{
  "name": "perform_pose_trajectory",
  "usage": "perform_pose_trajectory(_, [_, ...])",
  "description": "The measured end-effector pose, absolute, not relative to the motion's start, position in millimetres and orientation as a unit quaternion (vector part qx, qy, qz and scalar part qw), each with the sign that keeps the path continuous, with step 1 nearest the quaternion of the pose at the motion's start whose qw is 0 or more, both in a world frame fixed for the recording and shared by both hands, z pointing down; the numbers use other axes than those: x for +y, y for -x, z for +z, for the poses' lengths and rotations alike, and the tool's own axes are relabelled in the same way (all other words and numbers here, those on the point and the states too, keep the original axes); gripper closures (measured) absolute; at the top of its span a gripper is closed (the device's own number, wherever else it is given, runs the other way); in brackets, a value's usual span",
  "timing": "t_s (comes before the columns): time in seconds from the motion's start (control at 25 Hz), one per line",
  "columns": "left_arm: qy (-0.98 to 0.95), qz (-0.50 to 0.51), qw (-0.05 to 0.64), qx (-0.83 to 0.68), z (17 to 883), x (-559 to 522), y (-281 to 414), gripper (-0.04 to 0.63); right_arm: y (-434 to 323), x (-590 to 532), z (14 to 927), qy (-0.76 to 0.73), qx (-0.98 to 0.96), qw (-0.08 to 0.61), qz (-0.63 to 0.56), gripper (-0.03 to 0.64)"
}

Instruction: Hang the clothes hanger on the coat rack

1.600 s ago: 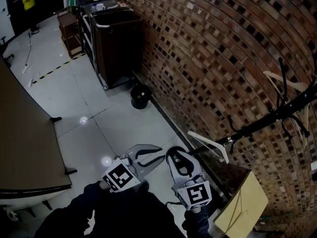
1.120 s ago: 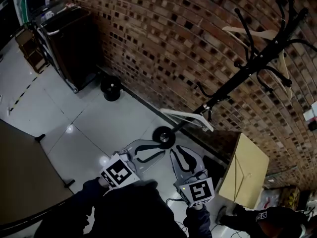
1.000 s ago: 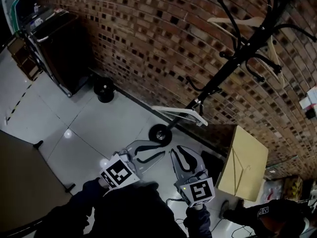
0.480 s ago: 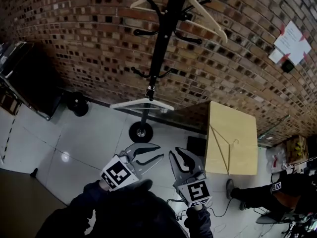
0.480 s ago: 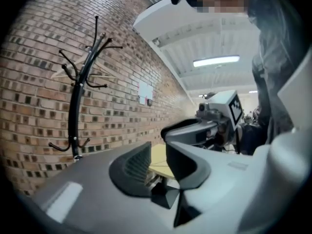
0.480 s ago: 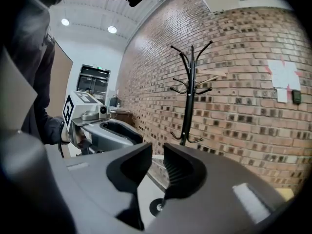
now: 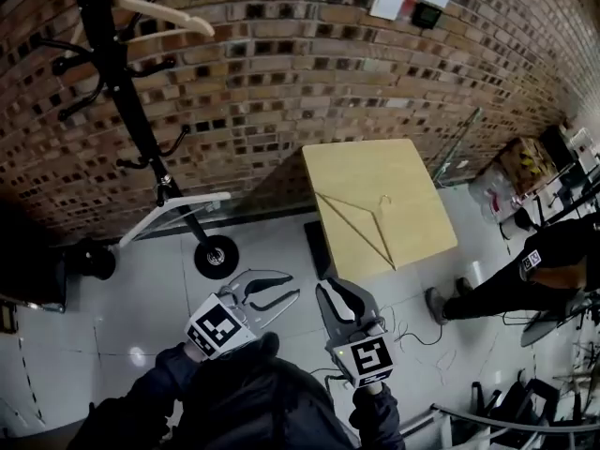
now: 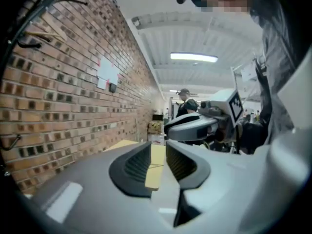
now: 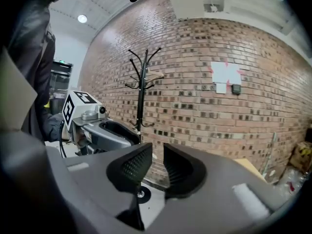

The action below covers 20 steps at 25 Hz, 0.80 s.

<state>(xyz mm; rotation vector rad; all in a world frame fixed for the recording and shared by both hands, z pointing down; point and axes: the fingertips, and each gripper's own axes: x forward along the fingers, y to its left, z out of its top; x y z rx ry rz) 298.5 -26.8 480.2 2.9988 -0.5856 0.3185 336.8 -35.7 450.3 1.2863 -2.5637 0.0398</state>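
The just-opened left gripper (image 7: 284,287) and parted right gripper (image 7: 331,292) are empty; better pinch the one-o'clock hanger (image 7: 349,216) near its hook.

dark sleeves (image 7: 169,387); grey left gripper (image 7: 287,290) and right gripper (image 7: 328,293), black-padded jaws, black-and-white marker cubes (image 7: 217,326).

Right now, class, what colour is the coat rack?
The coat rack is black, clearest in the right gripper view.

My jaws are matt grey plastic with ribbed black pads (image 9: 134,167). The brick wall (image 7: 281,82) looks rough, the floor (image 7: 122,289) tiles glossy, the counter (image 7: 412,186) pale smooth wood, the coat rack (image 7: 131,111) black, likely metal.
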Motion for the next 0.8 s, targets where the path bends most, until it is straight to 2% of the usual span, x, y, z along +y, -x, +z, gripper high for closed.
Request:
perform_pose_trajectory(0.4, [-0.989,0.134,0.046,-0.034,514.9,-74.4,-400.7,0.495,-452.6,-67.0,502.3,-0.577,-0.797,0.154,0.089,0.538])
perform_pose_trajectory(0.64, [-0.985,0.171,0.033,0.017,541.5,-134.0,-431.9,0.495,-505.0,-122.2,542.2,-0.612,-0.759,0.178,0.132,0.538])
perform_pose_trajectory(0.8, [-0.98,0.188,0.056,0.04,556.8,-169.3,-435.8,0.495,-526.4,-151.0,578.4,-0.623,-0.737,0.196,0.172,0.538])
